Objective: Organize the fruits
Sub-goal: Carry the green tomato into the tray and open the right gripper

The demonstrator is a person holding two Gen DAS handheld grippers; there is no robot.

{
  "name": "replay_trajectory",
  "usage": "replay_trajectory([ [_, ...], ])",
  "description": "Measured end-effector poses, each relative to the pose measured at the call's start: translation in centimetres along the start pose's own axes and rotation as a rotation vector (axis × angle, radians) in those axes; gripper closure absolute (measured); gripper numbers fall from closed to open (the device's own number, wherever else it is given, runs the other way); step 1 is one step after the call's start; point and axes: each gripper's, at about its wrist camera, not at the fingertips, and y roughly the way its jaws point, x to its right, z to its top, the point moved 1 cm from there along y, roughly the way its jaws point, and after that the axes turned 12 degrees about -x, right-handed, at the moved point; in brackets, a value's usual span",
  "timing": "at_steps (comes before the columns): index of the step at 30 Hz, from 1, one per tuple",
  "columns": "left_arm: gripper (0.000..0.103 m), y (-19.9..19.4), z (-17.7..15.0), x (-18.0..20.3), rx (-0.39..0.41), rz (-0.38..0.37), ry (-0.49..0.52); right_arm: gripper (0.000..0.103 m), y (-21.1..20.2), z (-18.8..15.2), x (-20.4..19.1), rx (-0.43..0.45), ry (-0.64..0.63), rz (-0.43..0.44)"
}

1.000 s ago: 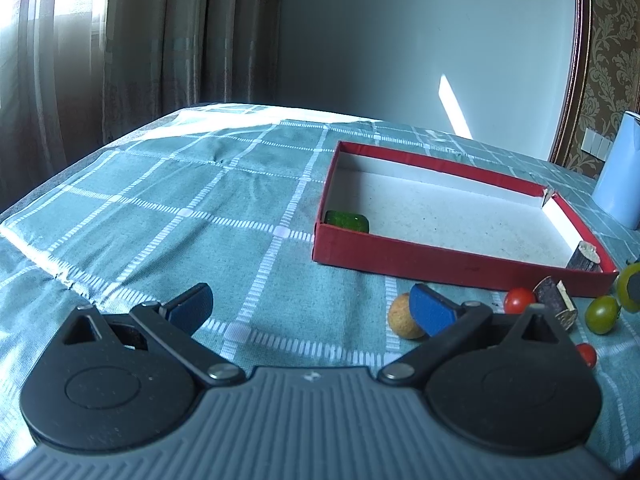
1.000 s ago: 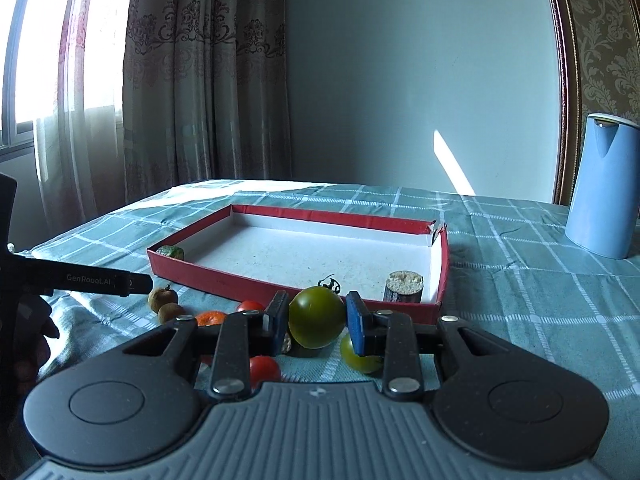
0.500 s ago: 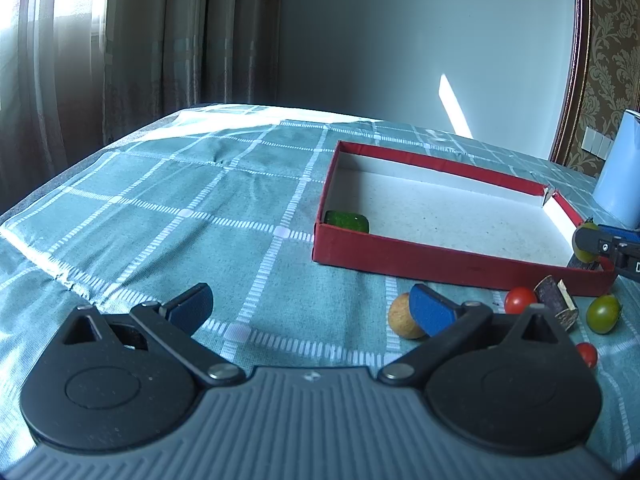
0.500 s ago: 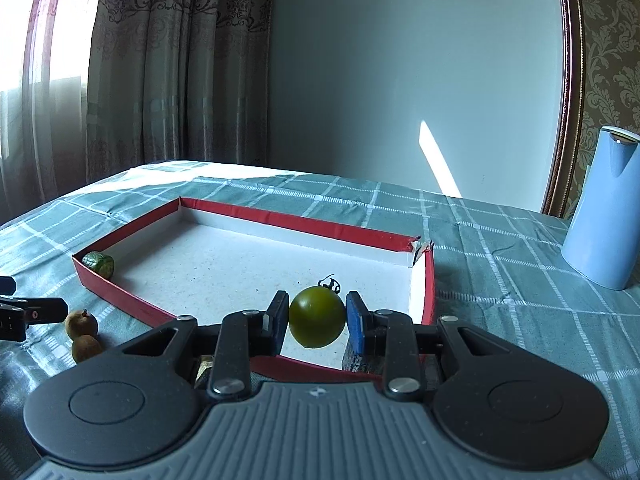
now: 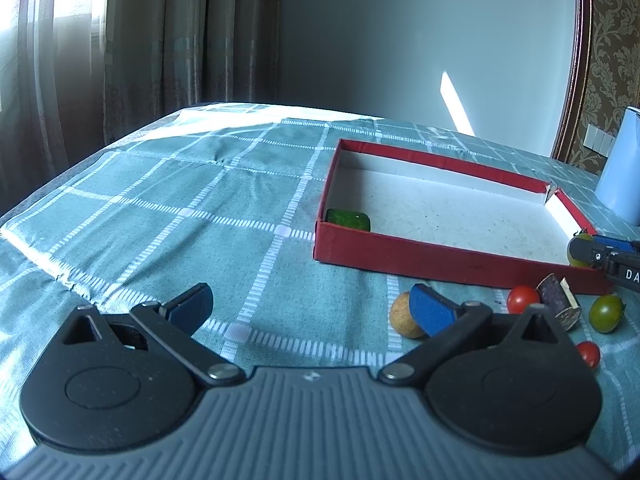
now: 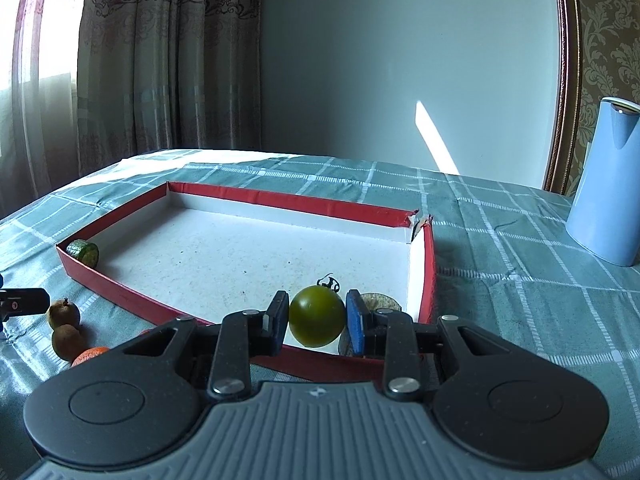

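Half of a cork-like piece [image 6: 378, 304] hides behind the right gripper [image 6: 317, 316], clenched on a smooth dark-green tomato [image 6: 316, 315] over the red tray's [image 6: 280, 200] near-right corner; left gripper [image 5: 308, 308] spread, holding nothing.

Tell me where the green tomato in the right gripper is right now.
In the right wrist view the green tomato sits clamped in the right gripper, just over the near right corner of the red tray, beside a cut cylindrical piece already inside.
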Motion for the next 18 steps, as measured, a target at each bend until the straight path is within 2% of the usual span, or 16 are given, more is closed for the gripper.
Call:
replay_trajectory([
  [11,0.000,0.0,-0.1,-0.1,0.002,0.010,0.000,0.073,-0.1,-0.2,0.7,0.004,0.032,0.001],
  [15,0.000,-0.2,-0.2,0.0,0.013,0.017,0.000,0.072,-0.3,-0.3,1.2,0.009,0.055,0.029],
  [16,0.000,-0.4,-0.2,0.0,0.022,0.016,0.002,0.071,-0.4,-0.3,1.5,0.014,0.069,0.044],
  [18,0.000,-0.6,-0.3,0.1,0.036,0.005,0.012,0.052,-0.6,-0.4,2.6,0.026,0.126,0.071],
])
